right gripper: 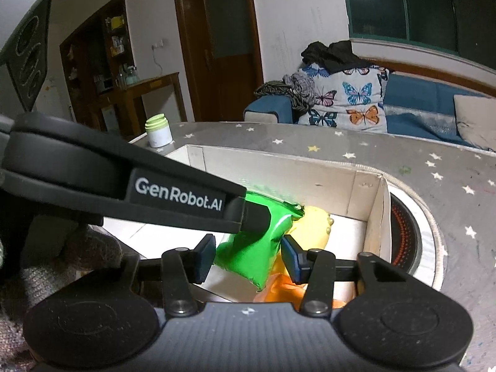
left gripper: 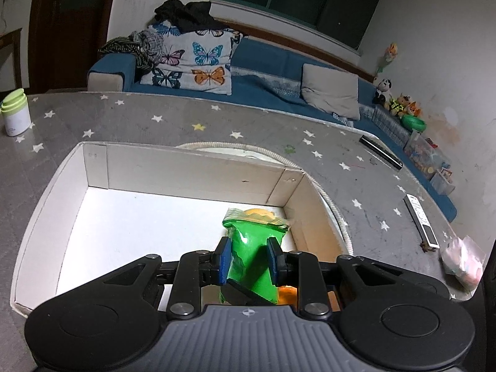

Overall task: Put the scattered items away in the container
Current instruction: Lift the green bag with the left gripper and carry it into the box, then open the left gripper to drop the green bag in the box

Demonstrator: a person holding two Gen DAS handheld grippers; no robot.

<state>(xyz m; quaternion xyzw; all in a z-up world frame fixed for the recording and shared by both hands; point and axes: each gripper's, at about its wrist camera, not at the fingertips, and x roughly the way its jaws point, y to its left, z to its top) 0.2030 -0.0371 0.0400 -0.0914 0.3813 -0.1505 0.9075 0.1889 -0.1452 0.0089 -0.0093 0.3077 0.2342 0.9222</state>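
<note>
- Fingers of the left gripper (left gripper: 248,259) and the right gripper (right gripper: 248,259) both clamp one glossy green plastic packet (left gripper: 252,259).
- Packet hangs over the open white cardboard box (left gripper: 192,167) on the star-patterned grey desk (left gripper: 186,117).

"GenRobot.AI" on left tongs (right gripper: 248,232) arm.

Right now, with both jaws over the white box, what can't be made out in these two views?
- Green packet: lower end hidden by the left gripper body, left wrist view.
- Yellow-orange item: mostly behind the packet and right gripper, identity unclear, right wrist view.
- Pale packet at the table edge: cut off, blurred, left wrist view.
</note>
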